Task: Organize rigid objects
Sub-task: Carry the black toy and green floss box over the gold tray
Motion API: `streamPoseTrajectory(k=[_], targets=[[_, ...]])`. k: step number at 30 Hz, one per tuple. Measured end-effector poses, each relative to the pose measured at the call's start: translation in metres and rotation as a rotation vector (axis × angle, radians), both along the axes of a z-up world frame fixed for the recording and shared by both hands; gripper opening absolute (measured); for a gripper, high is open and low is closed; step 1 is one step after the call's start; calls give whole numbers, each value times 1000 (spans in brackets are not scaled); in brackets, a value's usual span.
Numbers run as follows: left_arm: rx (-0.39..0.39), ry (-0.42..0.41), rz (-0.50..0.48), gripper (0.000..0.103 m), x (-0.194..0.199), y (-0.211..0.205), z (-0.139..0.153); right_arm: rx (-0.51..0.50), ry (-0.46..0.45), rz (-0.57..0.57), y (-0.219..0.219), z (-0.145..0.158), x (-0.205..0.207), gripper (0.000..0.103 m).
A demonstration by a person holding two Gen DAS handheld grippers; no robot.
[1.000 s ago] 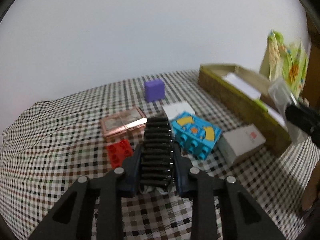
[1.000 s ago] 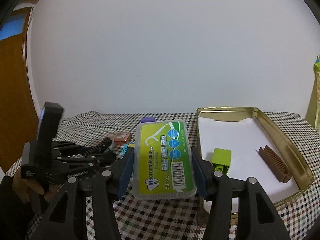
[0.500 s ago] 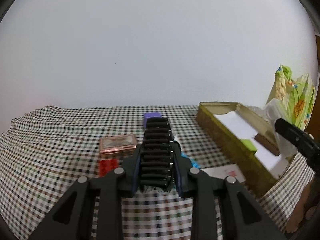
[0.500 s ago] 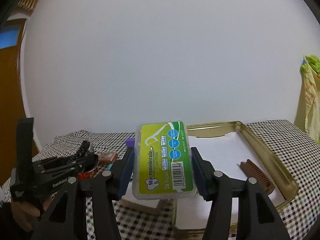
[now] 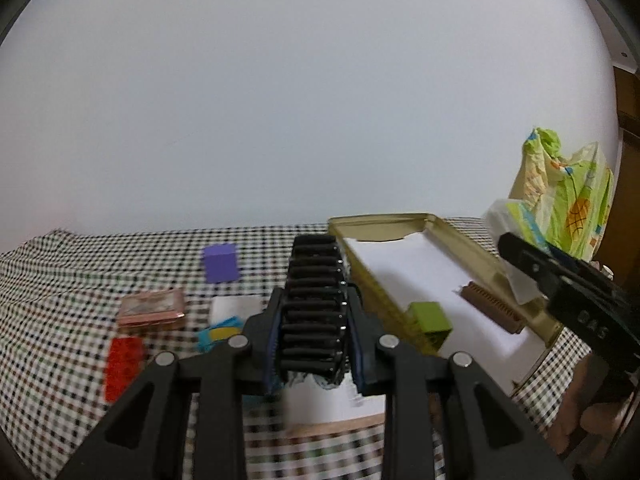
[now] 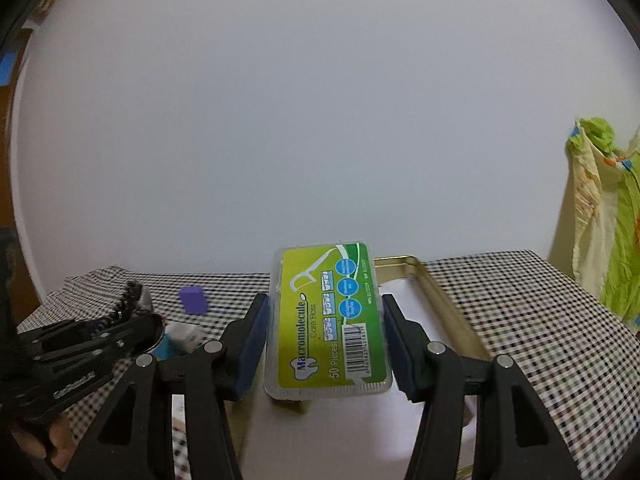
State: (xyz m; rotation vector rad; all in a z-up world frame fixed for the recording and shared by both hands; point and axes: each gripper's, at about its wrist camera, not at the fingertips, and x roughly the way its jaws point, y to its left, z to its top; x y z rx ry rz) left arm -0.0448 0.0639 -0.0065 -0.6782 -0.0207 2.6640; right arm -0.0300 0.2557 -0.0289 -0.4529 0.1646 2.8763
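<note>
Currently my left gripper (image 5: 315, 332) is clamped on the black hair clip (image 5: 315, 300), held above the checked cloth (image 5: 60, 280), with the red brick (image 5: 122, 360), pink case (image 5: 152, 307) and purple block (image 5: 221, 263) lying off to its left. Right of it sits the gold tin (image 5: 460, 236), holding the green brick (image 5: 430, 318) and brown comb (image 5: 492, 307). My right gripper (image 6: 326, 344) is grasping the floss pick box (image 6: 328, 318) over the tin's near end.

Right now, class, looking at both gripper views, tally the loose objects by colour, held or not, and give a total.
Black: 1, comb
Brown: 1, comb
Green: 2, block, floss box
Purple: 1, cube
Red: 1, brick
Blue: 1, brick
Pink: 1, case
White: 1, box
Total: 9
</note>
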Motion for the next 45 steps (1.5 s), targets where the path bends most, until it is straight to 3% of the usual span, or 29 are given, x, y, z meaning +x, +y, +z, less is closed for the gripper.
streamPoseTrajectory(k=[14, 25, 30, 45], targets=[[-1, -18, -53, 27, -2, 58, 2, 28, -50, -78, 43, 0, -4, 57], [-8, -35, -89, 27, -6, 102, 3, -5, -113, -122, 80, -10, -16, 57], [-35, -78, -69, 27, -10, 119, -4, -10, -150, -119, 88, -11, -24, 57], [-102, -100, -71, 27, -11, 135, -12, -14, -217, -116, 84, -19, -31, 57]])
